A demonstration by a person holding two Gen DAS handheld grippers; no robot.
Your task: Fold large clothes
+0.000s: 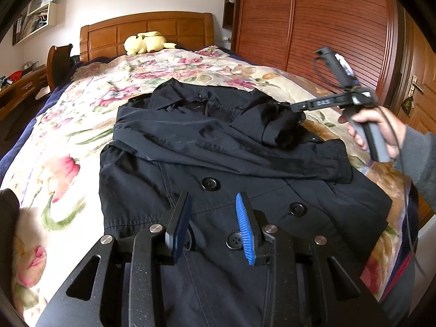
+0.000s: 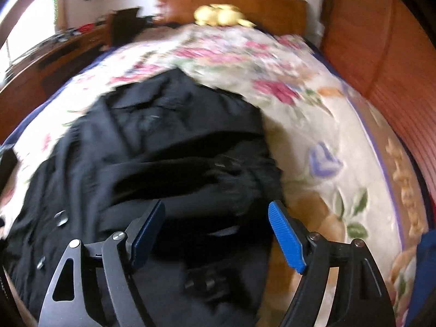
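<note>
Bedroom: bed (image 1: 81, 114) with floral cover, wooden headboard (image 1: 147, 31), yellow plush toy (image 1: 145, 42) at the pillow end, slatted wooden wardrobe (image 1: 313, 27) along the right. Black coat (image 1: 218, 163) lies front-up on the cover, buttons showing, both sleeves folded across the chest. Left gripper (image 1: 214, 227) hovers over the coat's lower front, jaws partly apart, nothing between the pads. Right gripper (image 2: 218, 234) is held in a hand (image 1: 376, 130) above the coat's right shoulder; jaws wide apart, empty, with a sleeve cuff (image 1: 275, 133) below them. Right wrist view blurred.
</note>
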